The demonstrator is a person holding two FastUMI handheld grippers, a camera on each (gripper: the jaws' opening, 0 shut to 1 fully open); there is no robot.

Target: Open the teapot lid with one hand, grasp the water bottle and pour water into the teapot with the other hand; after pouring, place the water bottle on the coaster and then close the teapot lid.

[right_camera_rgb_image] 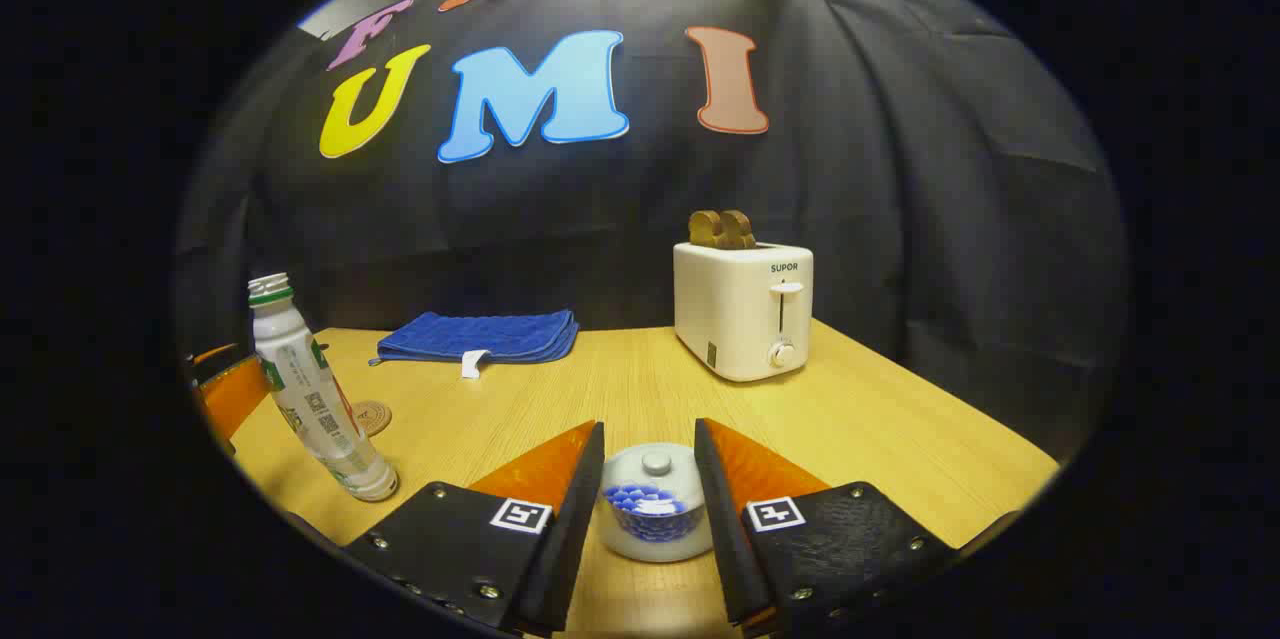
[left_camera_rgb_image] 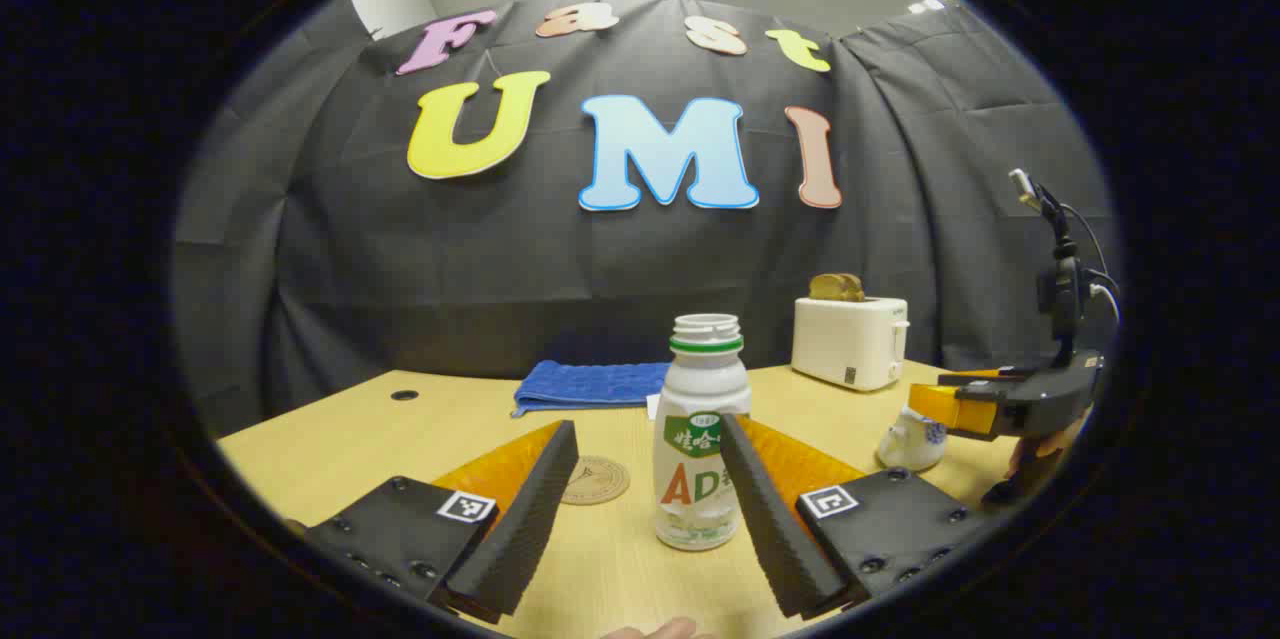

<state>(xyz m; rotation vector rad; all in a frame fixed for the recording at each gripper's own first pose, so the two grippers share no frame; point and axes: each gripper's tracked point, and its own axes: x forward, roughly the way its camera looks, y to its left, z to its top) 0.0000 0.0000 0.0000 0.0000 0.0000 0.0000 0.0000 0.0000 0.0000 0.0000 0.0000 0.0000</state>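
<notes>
L gripper (left_camera_rgb_image: pixel 645 509) spread, flanking uncapped water bottle (left_camera_rgb_image: pixel 700 434), contact unclear | R gripper (right_camera_rgb_image: pixel 650 519) spread, straddling teapot (right_camera_rgb_image: pixel 655 504), spout hidden | coaster (left_camera_rgb_image: pixel 595 479) lying partly hidden behind finger

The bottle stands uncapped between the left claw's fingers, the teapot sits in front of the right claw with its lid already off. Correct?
Not quite: the lid is on the teapot, as the right gripper view shows. The rest holds: the bottle stands uncapped between the left claw fingers.
</notes>
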